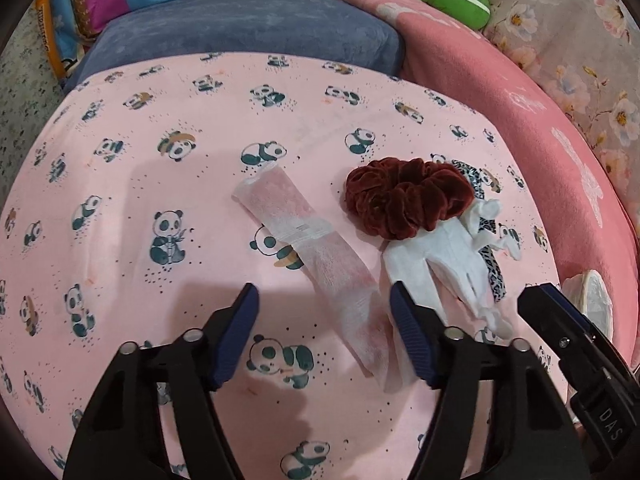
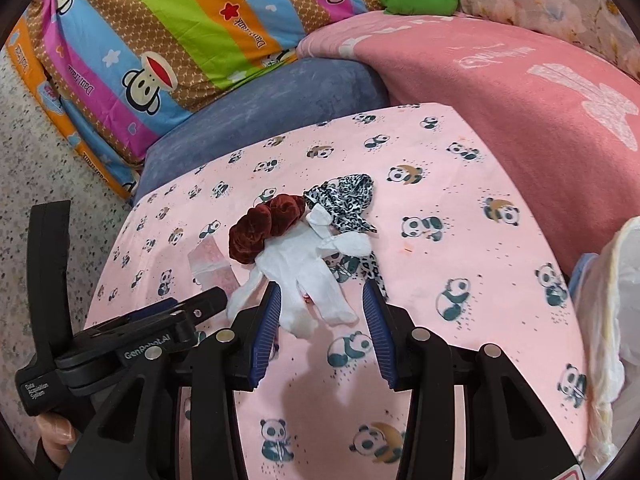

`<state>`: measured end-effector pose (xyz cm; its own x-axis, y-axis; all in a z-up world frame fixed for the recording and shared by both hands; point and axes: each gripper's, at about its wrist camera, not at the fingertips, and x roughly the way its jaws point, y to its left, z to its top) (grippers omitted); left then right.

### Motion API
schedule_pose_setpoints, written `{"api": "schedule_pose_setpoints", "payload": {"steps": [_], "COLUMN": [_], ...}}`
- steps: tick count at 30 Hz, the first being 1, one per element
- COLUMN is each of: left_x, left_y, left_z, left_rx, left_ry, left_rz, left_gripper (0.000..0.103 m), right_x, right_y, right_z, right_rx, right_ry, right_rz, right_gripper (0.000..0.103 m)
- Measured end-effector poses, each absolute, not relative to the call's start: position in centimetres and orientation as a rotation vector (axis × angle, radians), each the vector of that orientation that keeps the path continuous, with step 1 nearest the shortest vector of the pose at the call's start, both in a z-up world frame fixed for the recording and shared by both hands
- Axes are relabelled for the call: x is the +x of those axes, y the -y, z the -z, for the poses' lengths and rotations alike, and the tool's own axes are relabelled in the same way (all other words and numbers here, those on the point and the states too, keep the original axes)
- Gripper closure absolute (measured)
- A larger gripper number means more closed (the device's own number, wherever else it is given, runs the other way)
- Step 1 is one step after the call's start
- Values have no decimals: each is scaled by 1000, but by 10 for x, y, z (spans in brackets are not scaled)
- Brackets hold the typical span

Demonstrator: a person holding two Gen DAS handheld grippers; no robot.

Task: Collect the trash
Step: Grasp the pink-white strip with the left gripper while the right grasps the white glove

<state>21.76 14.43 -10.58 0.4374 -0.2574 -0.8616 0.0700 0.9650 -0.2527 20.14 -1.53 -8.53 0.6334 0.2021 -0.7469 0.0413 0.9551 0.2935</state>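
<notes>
Both grippers hang over a bed spread with a pink panda-print sheet (image 1: 120, 184), and neither has anything in hand yet, so this looks like the approach before the first pick-up. The left gripper (image 1: 324, 334) has its jaws apart with the near end of a long translucent wrapper strip (image 1: 316, 252) lying between them on the sheet; the pads do not press on it. The right gripper (image 2: 320, 328) also stands with jaws apart, straddling the lower end of a crumpled white tissue (image 2: 304, 280), again without squeezing it. The tissue lies partly under a dark red velvet scrunchie (image 2: 264, 228) and touches a leopard-print hair band (image 2: 348, 200), both of which look like belongings, not rubbish. At the right edge of the bed, a pale crinkled plastic bag (image 2: 612, 320) sits, probably where the trash is to go, though I can't see its mouth clearly. Next, I'd judge, each gripper needs to sink the last bit onto the sheet and close: the left on the flat strip, which is thin and may slip unless pinched right against the fabric, the right on the tissue alone, drawing it toward the person so the scrunchie stays behind.
</notes>
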Motion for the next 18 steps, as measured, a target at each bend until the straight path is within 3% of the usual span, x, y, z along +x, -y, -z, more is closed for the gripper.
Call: {"api": "schedule_pose_setpoints", "payload": {"steps": [7, 11, 18], "left_x": [219, 217, 217], "left_y": [-147, -145, -140], "left_z": [107, 107, 100], "left_rx": [-204, -196, -197], "left_ry": [-1107, -1107, -1100], "left_rz": [239, 261, 270], "left_gripper": [81, 90, 97], "right_x": [226, 236, 238], "right_y": [5, 1, -3], "right_z": [107, 119, 130], "right_rx": [282, 279, 263], "right_ry": [-925, -954, -978], "right_rz": [-99, -110, -128], "right_gripper": [59, 59, 89]}}
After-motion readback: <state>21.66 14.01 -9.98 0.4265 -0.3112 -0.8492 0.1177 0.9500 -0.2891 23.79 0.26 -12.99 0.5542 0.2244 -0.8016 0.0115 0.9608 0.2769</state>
